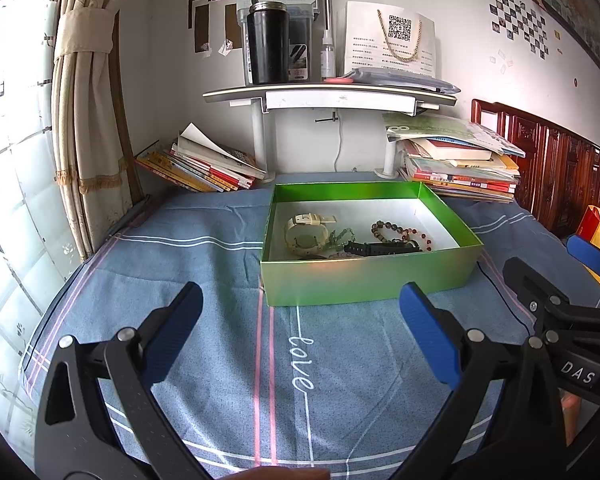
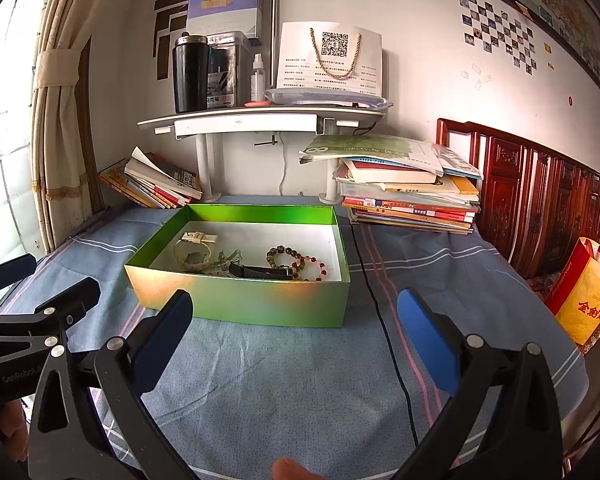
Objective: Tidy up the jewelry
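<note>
A green box [image 1: 364, 282] [image 2: 240, 300] with a white floor stands on the blue cloth. In it lie a cream watch [image 1: 304, 234] [image 2: 194, 250], a greenish chain [image 1: 342, 236] [image 2: 228, 258], a black band [image 1: 380, 248] [image 2: 260, 271], a brown bead bracelet [image 1: 388, 230] [image 2: 284, 254] and a red bead bracelet [image 1: 418, 238] [image 2: 312, 268]. My left gripper [image 1: 300, 336] is open and empty, in front of the box. My right gripper [image 2: 294, 338] is open and empty, also in front of the box. The right gripper shows at the right edge of the left wrist view [image 1: 556, 280], and the left gripper at the left edge of the right wrist view [image 2: 40, 292].
Book stacks [image 1: 456, 168] [image 2: 408, 192] and leaning books [image 1: 204, 164] sit behind the box under a shelf [image 1: 328, 94] holding a black flask [image 1: 268, 44]. A black cable [image 2: 384, 332] runs over the cloth right of the box. A red-yellow bag [image 2: 584, 296] and wooden headboard [image 2: 540, 200] stand right.
</note>
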